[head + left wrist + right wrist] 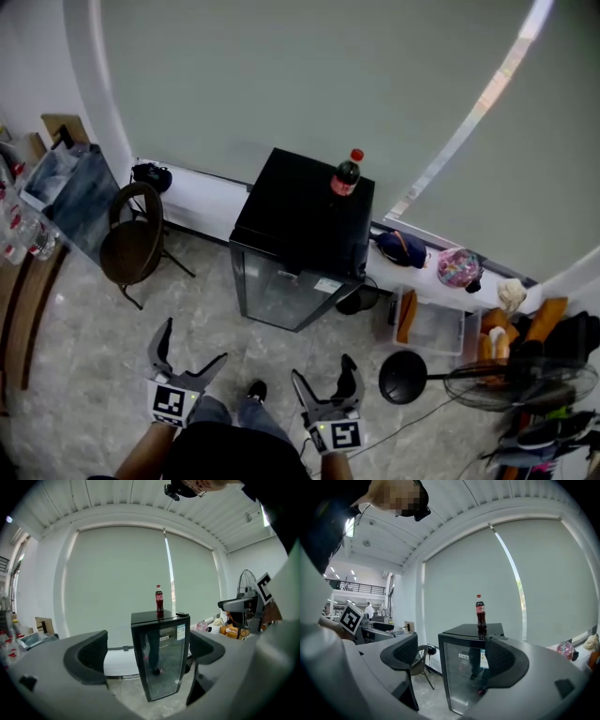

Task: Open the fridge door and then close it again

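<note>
A small black fridge [298,239] with a glass door [286,295] stands by the window wall, its door shut. A cola bottle [346,174] stands upright on its top. My left gripper [186,361] and right gripper [325,378] are both open and empty, held well short of the fridge above the floor. In the left gripper view the fridge [161,656] sits between my jaws at a distance, the bottle [159,600] on top. The right gripper view shows the fridge [471,667] and bottle [480,612] the same way.
A dark round chair [134,234] stands left of the fridge. A floor fan [506,382], a plastic bin [436,323] and clutter lie to the right. A low white ledge [202,192] runs along the wall. My shoes [255,391] show on the tiled floor.
</note>
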{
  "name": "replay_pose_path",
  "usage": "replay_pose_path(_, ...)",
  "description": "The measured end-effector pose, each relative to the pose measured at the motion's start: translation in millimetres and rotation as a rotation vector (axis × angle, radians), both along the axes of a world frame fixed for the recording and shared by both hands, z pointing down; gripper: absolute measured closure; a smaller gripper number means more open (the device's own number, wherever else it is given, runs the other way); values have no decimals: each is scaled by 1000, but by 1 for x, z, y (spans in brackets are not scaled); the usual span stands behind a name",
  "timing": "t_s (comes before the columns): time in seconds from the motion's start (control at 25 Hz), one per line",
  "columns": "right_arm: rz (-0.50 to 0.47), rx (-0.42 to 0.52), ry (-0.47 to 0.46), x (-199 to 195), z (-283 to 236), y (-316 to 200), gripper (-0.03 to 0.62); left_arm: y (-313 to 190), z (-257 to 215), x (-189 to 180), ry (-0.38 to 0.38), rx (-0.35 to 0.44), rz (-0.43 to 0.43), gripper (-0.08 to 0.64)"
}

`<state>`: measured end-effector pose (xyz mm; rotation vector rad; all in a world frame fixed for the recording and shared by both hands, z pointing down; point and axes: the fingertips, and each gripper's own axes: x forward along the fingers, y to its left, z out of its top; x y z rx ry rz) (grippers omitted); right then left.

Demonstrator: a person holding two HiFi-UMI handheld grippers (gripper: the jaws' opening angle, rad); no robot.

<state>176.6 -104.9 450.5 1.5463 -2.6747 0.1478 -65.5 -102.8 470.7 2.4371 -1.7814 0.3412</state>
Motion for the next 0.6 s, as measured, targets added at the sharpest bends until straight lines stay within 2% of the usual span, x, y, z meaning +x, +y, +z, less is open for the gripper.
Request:
replay_pose_path(0.24, -37, -9, 45, -18, 10, -42, 138, -41, 31, -2, -11, -38, 43, 17)
replay_pose_path(0.44, -46, -27, 57, -39, 17, -69, 138, -76, 71, 0, 73, -86, 122, 18)
replay_pose_path(0.6, -62, -50, 71, -66, 26, -84, 138, -101, 105, 2, 96, -134, 206, 20)
